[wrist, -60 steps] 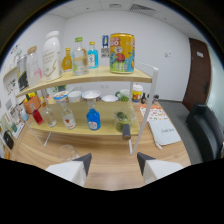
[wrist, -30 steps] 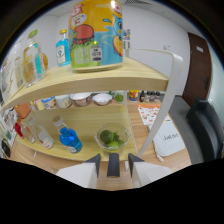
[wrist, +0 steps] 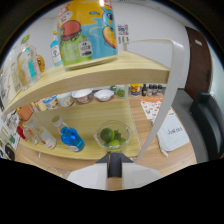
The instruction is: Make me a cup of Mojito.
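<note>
The gripper [wrist: 114, 161] sits right in front of the lower shelf [wrist: 90, 120], fingers parted with only a narrow gap and nothing held between them. Just ahead of the fingertips is a clear bowl [wrist: 113, 136] with limes [wrist: 107, 135] in it, next to a blue bottle [wrist: 71, 138].

The limes look like the mojito bit to go for. They're round, firm and probably a bit slick, so they could roll or squirt out of a pinch; grabbing one across its middle seems safest. The bowl looks like thin glass or plastic, light and easy to tip, so take care at the rim. A big colourful can [wrist: 88, 31] sits on the top shelf [wrist: 95, 74] overhead.
</note>
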